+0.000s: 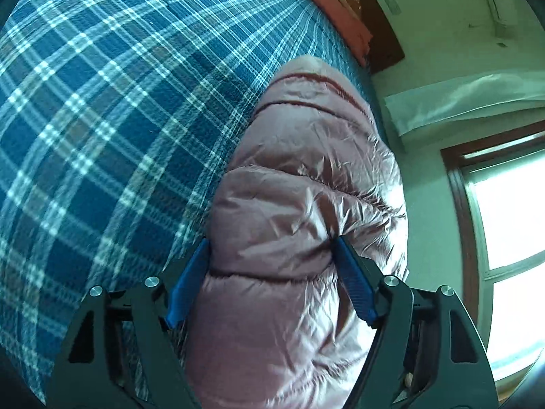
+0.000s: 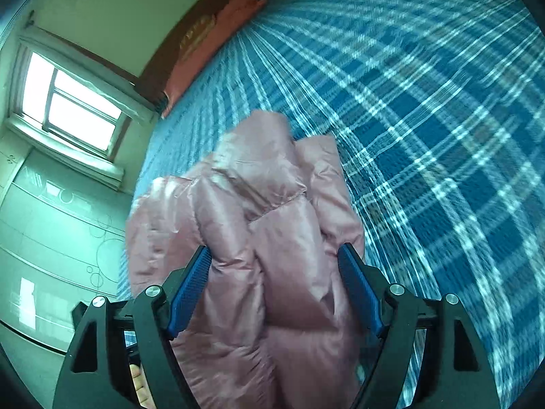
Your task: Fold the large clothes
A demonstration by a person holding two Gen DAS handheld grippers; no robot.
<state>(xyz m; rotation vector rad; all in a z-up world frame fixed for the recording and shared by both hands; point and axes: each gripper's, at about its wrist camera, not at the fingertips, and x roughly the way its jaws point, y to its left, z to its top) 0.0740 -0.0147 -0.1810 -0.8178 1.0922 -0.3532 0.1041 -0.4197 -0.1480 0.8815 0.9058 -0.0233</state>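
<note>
A: Where was the jacket at that point?

B: The pink puffer jacket (image 1: 299, 204) was bunched up over the bed (image 1: 102, 109), above its blue plaid cover. The left gripper (image 1: 272, 266) and the right gripper (image 2: 274, 272) each had a thick quilted roll of it between their blue pads (image 1: 190, 286).

A: So both held it?

B: Yes. Each gripper's jaws stood fairly wide, but only because the padding filled the gap; the pads pressed into fabric on both sides.

A: Why two separate grabs?

B: I'd judge it was to spread a bulky garment, since one hold would have let it slump. The far end, with its dark red trim (image 1: 306, 76), trailed toward the wooden headboard (image 1: 368, 17).

A: Any risk?

B: The shiny shell looked slippery, so a bunch could probably have slid out. The plaid was blurred, suggesting motion.
</note>
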